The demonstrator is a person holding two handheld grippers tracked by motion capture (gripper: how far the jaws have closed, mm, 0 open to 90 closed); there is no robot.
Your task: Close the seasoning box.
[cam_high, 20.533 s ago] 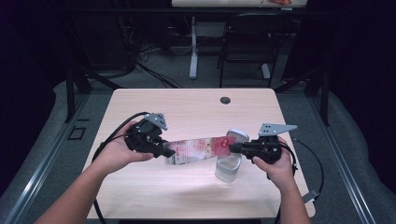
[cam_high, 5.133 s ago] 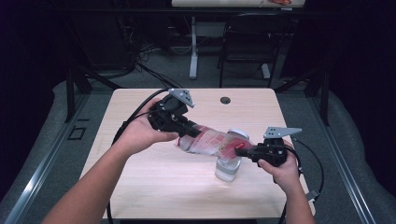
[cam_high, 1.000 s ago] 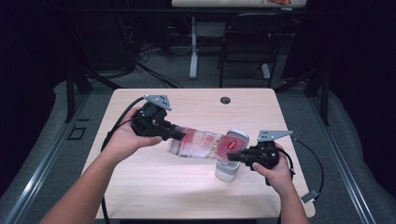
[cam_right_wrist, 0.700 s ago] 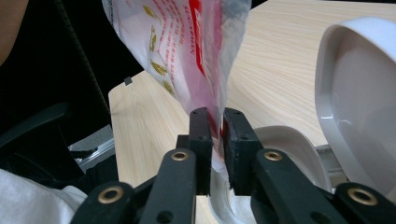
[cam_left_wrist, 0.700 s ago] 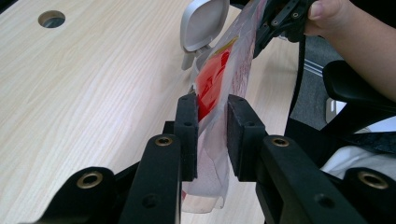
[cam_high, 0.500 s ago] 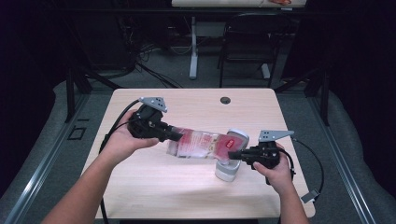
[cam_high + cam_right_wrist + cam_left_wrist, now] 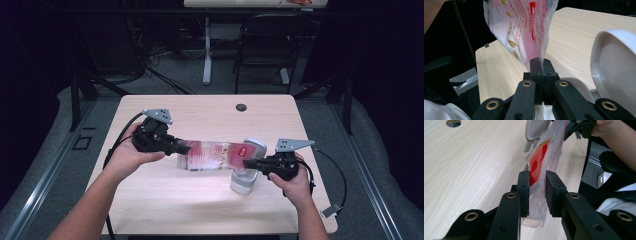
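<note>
Now, from the high view, you hold the clear plastic bag (image 7: 212,156) with red print stretched above the table (image 7: 165,200) between your two grippers. Your left gripper (image 7: 181,148) has the bag's left end, your right gripper (image 7: 248,164) its right end, and a white device (image 7: 246,172) stands on the table just beside and partly under that right end.

In the left gripper view, your jaws stand a little apart with the bag's edge between them; the left pad (image 7: 524,192) lies against the film, while the right pad (image 7: 552,192) seems just beside it, so I cannot tell whether you truly pinch it.

In the right gripper view, your jaws have just been closing and are pressed together on the bag's edge (image 7: 537,61), with the white device's curved shell (image 7: 616,67) close at the right.
</note>
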